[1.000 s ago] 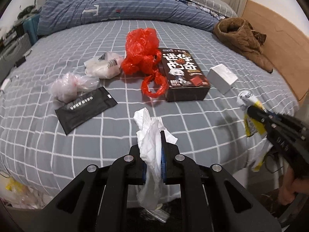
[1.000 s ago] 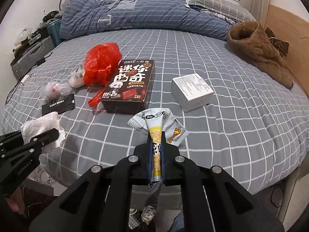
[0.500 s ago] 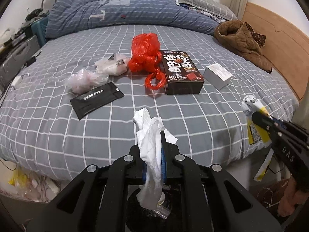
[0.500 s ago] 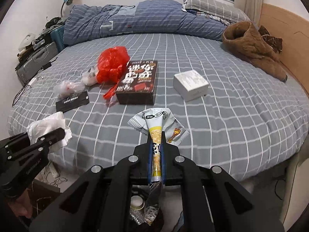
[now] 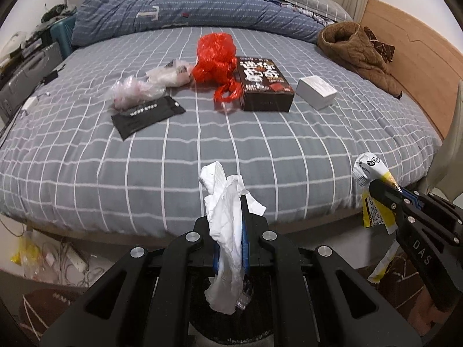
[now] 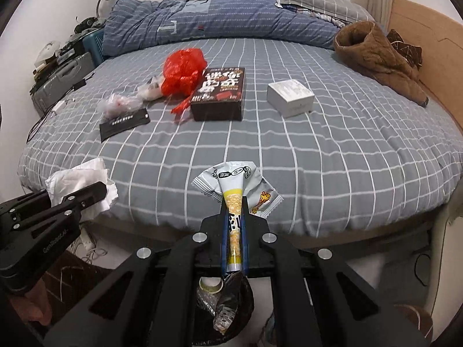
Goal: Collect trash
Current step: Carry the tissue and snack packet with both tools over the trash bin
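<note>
- Left gripper [image 5: 228, 225]: jaws pinched tight on a crumpled white tissue [image 5: 224, 231], tissue sticking up above the fingers and hanging down below them.
- Held off the bed [image 5: 202, 150], past its near edge, above a dark bin [image 5: 231, 329] on the floor.
- Right gripper [image 6: 233, 219]: jaws clamped on a yellow-and-grey snack wrapper [image 6: 234, 190], top fanned out above the fingers, tail hanging below.
- Also clear of the bed edge, over the bin [image 6: 222, 312] with clear plastic and a tape roll [image 6: 210, 284] inside.
- The two grippers side by side, apart, not touching.
- Left on the bed, well away from both grippers: red bag [image 5: 215, 57], brown box [image 5: 264, 84] just beside it, white box [image 5: 317, 91] to the right, two clear plastic bags [image 5: 136, 91], black pouch [image 5: 147, 115].
- Near half of the bed bare checked sheet, open strip between the items and the edge.
- Brown jacket [image 5: 357, 52] at the far right by the wooden headboard [image 5: 419, 66]; blue duvet [image 5: 188, 8] along the far side.
- Cables and a power strip [image 5: 73, 260] on the floor under the left bed edge.
</note>
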The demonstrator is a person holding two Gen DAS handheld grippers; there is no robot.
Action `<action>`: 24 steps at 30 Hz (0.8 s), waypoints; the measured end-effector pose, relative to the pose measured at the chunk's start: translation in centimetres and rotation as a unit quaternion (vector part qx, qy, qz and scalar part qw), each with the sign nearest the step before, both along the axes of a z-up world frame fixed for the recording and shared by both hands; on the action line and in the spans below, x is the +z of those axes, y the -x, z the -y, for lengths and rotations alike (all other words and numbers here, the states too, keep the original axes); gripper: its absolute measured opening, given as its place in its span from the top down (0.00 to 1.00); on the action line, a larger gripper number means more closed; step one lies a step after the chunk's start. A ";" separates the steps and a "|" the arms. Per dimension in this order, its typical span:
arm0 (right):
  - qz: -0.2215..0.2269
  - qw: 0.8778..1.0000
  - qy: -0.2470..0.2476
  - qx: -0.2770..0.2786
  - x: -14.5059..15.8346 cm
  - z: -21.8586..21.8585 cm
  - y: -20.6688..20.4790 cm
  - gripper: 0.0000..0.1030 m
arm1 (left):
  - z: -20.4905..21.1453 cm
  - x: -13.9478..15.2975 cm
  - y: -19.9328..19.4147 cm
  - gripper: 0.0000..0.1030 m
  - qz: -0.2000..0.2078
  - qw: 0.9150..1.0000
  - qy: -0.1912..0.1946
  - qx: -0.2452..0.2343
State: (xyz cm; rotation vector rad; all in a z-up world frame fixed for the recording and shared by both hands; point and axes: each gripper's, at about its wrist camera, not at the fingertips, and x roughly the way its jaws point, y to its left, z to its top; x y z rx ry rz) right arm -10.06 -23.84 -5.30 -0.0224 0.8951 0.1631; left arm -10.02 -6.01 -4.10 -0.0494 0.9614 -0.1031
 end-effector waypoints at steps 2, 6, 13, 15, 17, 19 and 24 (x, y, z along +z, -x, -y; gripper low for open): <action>-0.002 1.000 0.000 0.001 -0.1 -0.1 0.7 0.94 | 0.1 0.1 0.8 0.91 -0.002 1.000 -0.001 0.000; -0.008 1.000 0.001 0.000 -0.3 -0.1 1.7 0.94 | 0.3 0.0 2.0 0.91 -0.010 1.000 0.000 0.000; -0.029 1.000 0.005 0.000 -0.9 -0.1 3.5 0.94 | 0.3 -0.6 3.5 0.91 -0.029 1.000 0.000 0.004; -0.035 0.999 0.007 0.002 -1.1 -0.3 4.1 0.94 | 0.4 -0.8 4.0 0.91 -0.035 0.999 -0.001 0.003; -0.043 0.999 0.010 0.005 -1.2 -0.4 4.7 0.94 | 0.4 -1.0 4.5 0.91 -0.045 0.999 -0.002 0.002; -0.052 0.999 0.012 0.006 -1.4 -0.4 5.2 0.94 | 0.5 -1.0 5.0 0.91 -0.049 0.999 -0.004 -0.002; -0.071 0.997 0.017 0.002 -2.0 0.0 6.4 0.94 | 0.4 -1.2 6.2 0.91 -0.056 0.998 0.000 -0.006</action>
